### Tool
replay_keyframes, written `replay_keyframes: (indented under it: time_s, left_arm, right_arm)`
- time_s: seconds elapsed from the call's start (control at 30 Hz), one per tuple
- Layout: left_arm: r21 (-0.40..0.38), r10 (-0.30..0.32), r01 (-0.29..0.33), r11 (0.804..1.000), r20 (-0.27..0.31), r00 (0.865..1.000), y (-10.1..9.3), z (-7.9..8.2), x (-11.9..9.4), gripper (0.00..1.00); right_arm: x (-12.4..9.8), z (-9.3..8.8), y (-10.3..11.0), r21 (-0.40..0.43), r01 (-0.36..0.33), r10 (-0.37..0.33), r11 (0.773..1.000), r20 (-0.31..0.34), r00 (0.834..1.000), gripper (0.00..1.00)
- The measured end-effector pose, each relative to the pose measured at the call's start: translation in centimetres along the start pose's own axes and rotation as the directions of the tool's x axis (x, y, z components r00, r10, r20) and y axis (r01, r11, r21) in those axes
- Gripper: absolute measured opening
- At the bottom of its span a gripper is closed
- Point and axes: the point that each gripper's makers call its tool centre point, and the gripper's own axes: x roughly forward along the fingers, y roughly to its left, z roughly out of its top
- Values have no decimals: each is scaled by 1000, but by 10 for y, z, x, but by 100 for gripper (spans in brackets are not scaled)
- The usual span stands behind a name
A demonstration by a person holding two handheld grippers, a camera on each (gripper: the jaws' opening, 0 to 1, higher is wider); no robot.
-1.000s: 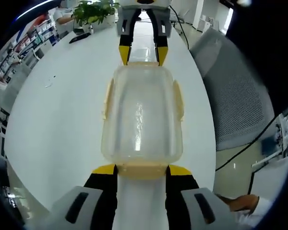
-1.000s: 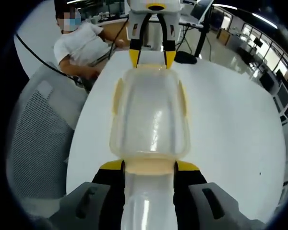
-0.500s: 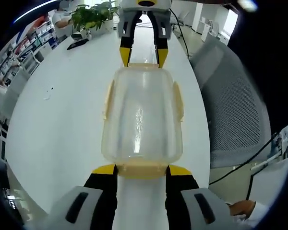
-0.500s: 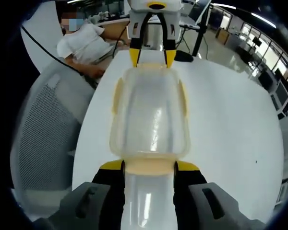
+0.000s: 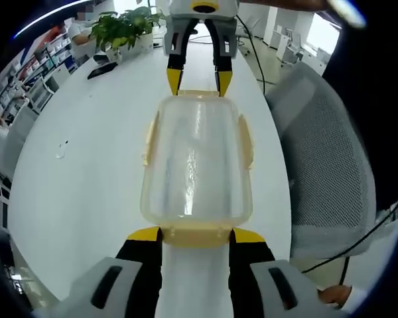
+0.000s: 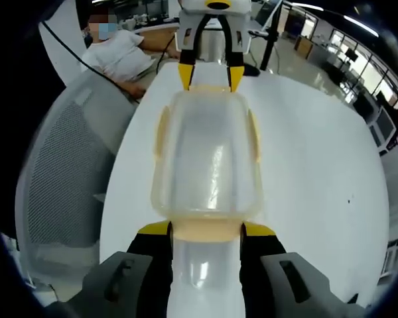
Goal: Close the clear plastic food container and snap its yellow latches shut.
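A clear plastic food container (image 5: 196,159) with pale yellow latches hangs above the white table, held end to end between both grippers. In the left gripper view my left gripper (image 5: 196,234) is shut on the near end latch, and the right gripper (image 5: 195,78) clamps the far end. The right gripper view mirrors this: my right gripper (image 6: 205,230) is shut on the near end latch of the container (image 6: 207,159), and the left gripper (image 6: 209,76) holds the far end. The side latches (image 5: 247,139) (image 6: 160,136) stand out a little from the walls.
The white table (image 5: 79,172) (image 6: 318,185) runs under the container. A grey mesh chair (image 5: 325,165) (image 6: 60,179) stands at its edge. A potted plant (image 5: 123,26) and a dark phone (image 5: 101,69) sit at the far end. A seated person (image 6: 119,56) is beyond the chair.
Both views have slid a little over the table and chair, so the cameras moved. The container keeps the same place between the two grippers, and both holds are unchanged.
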Motion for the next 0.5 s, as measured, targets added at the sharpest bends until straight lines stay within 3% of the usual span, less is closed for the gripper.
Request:
replay_keyframes:
  time_s: [0.5]
  left_arm:
    - [9,19,-19,1000,26,999,7,40,19,33]
  right_arm:
    - [-19,-37,-7,3,16,-16,1000,-13,1000,36]
